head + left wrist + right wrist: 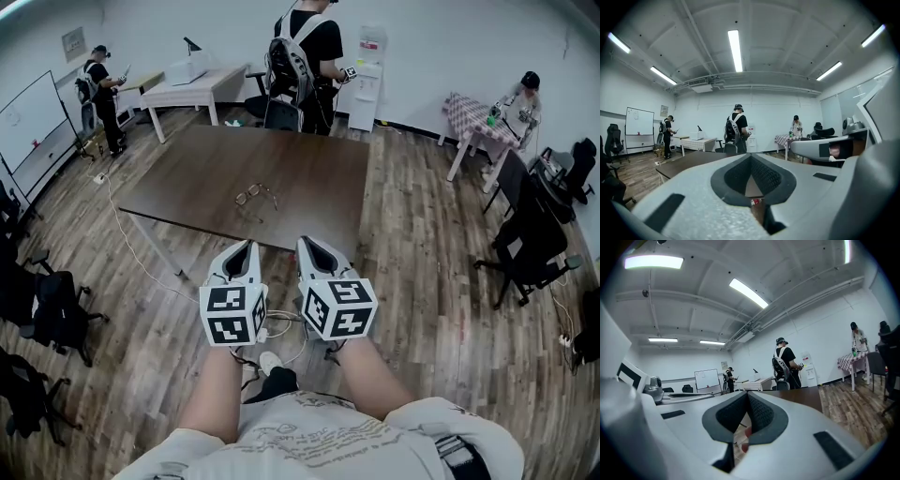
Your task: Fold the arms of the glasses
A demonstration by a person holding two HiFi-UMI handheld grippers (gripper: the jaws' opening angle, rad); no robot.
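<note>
1. L gripper (pixel 246 246): jaws clenched tip to tip, nothing btwn them. The left gripper view (pixel 751 155) shows the same.
2. R gripper (pixel 306 242): jaws also pressed together and empty, per the right gripper view (pixel 747 393).
3. Both grippers sit side by side, close but not touching. They're just short of the table's (pixel 319 169) near edge, over the wood floor (pixel 422 281), tips pointing at the table.
4. Glasses (pixel 255 195) lie on the table toward its near edge, approx mid-length. They're ahead of the L gripper's tips, well apart from both grippers, touched by neither.
5. Glasses' arms look spread, but too small to be sure.
6. Person w/ backpack (pixel 302 56) stands at the table's far edge.
</note>
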